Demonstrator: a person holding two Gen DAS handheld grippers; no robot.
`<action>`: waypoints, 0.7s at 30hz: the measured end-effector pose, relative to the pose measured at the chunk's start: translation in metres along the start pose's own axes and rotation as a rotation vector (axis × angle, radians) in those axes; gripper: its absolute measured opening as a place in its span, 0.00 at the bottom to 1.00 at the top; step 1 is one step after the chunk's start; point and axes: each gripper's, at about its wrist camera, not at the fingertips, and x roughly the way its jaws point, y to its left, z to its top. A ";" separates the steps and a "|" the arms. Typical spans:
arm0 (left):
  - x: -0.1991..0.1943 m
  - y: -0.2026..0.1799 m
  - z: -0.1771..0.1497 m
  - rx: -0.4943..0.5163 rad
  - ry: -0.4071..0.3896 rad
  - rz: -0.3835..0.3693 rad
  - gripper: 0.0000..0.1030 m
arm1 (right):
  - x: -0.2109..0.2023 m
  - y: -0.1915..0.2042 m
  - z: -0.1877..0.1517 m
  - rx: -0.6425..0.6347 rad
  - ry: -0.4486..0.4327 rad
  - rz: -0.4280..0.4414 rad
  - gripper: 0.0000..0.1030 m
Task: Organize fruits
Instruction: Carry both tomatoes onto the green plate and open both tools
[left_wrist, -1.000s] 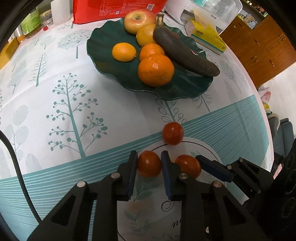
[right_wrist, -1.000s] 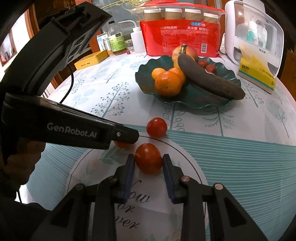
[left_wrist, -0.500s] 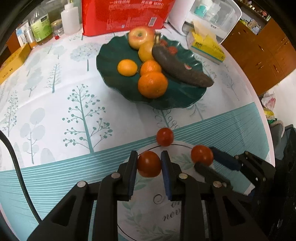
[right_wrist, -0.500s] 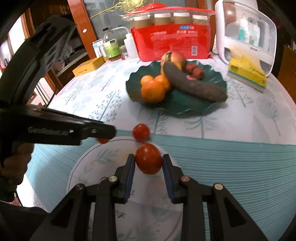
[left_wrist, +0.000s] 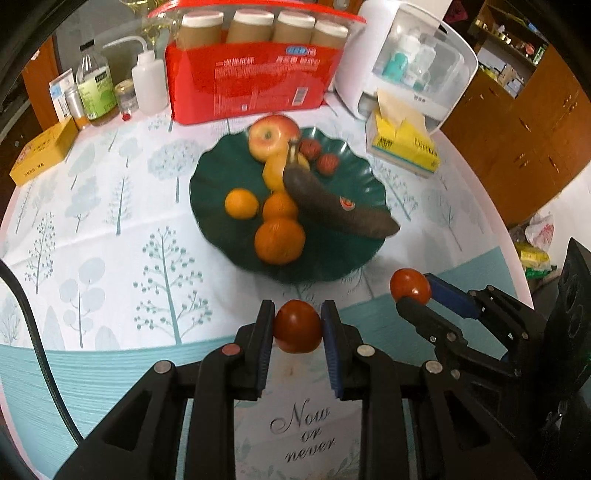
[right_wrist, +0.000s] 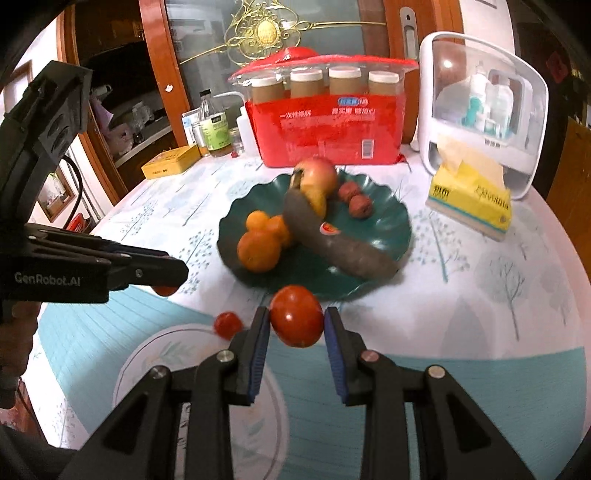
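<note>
"GenRobot.AI" (left gripper (right_wrist: 173, 275)), "Now or never" (tablecloth (left_wrist: 110, 369))

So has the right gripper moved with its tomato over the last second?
Yes. The right gripper, shut on its tomato, has lifted off the round mat and moved toward the green plate.

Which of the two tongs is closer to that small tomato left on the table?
Left, I think. The left tongs hang just left of the small tomato; the right tongs sit farther right.
</note>
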 end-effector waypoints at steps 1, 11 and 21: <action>0.000 -0.002 0.003 -0.004 -0.007 0.003 0.23 | 0.000 -0.002 0.002 -0.005 -0.003 0.002 0.29; 0.015 -0.018 0.029 -0.052 -0.047 0.021 0.23 | 0.017 -0.022 0.020 -0.041 -0.012 0.052 0.29; 0.052 -0.028 0.036 -0.084 -0.008 -0.001 0.23 | 0.043 -0.034 0.013 0.003 0.019 0.115 0.29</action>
